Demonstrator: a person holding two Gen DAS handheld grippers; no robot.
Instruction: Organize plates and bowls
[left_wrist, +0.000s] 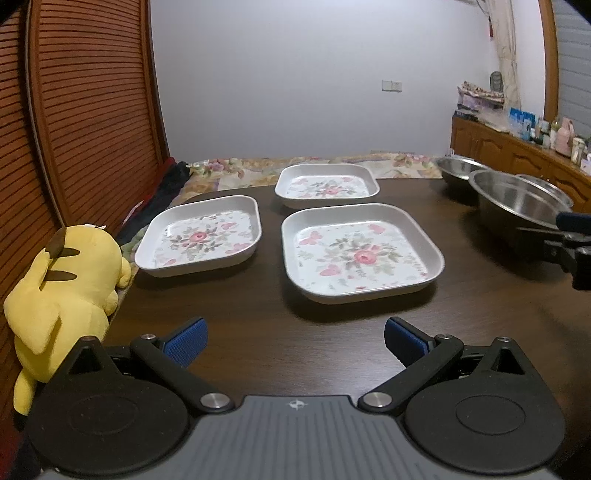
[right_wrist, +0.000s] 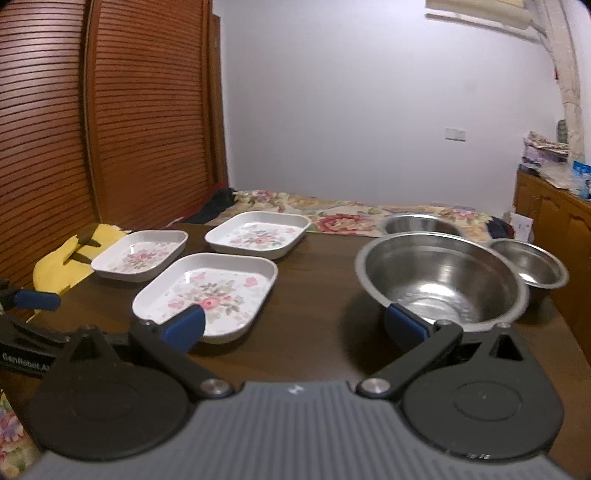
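While the left gripper (left_wrist: 295, 341) and right gripper (right_wrist: 293, 326) hovered spread and empty, three white floral square plates (left_wrist: 362, 254) lay separately mid-tabletop and steel bowls (right_wrist: 439, 280) crowded its right edge, where careless nesting might knock one off.

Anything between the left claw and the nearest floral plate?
Nothing visible. The left claw is open, and only bare dark table lies between it and the nearest floral plate. The yellow plush toy sits off to the side.
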